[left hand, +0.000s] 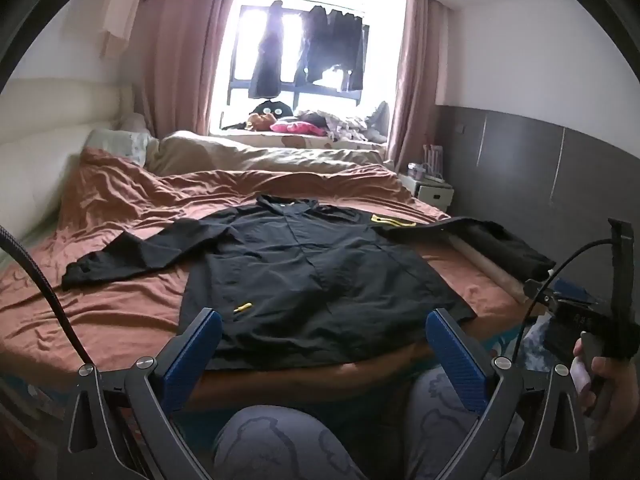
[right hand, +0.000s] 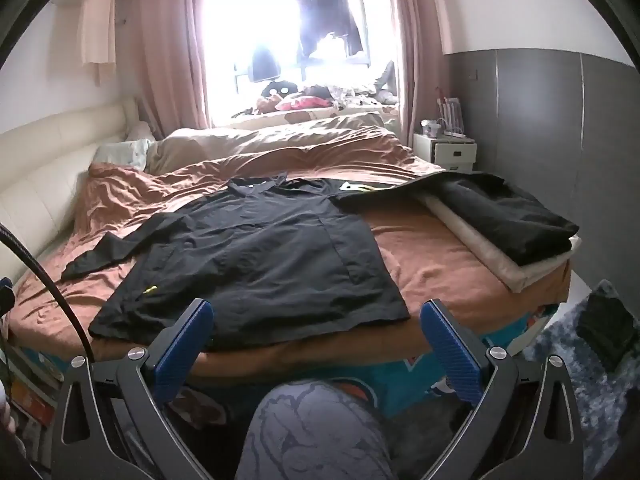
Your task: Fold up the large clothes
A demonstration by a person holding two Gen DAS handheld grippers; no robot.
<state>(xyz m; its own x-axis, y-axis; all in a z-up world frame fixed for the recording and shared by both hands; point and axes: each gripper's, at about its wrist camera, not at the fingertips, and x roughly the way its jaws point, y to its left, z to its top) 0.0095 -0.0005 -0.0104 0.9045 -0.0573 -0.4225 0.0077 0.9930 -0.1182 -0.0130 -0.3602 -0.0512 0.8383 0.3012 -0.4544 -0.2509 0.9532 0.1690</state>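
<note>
A large black jacket (left hand: 304, 264) lies spread flat on the rust-brown bed sheet (left hand: 100, 316), collar away from me, hem at the near bed edge. One sleeve (left hand: 132, 256) stretches out to the left; the other (right hand: 400, 194) runs right toward a folded black garment (right hand: 508, 216). My left gripper (left hand: 324, 330) hovers open just short of the hem, nothing between its blue pads (left hand: 200, 354). In the right wrist view my right gripper (right hand: 316, 322) is open too, near the jacket's (right hand: 272, 256) lower right corner, holding nothing.
The folded black garment rests on a pale folded cloth (right hand: 480, 248) at the bed's right side. A crumpled duvet (left hand: 260, 160) and pillows lie at the far end. A white nightstand (right hand: 444, 150) stands right. A person's knee (right hand: 316, 428) shows below the grippers.
</note>
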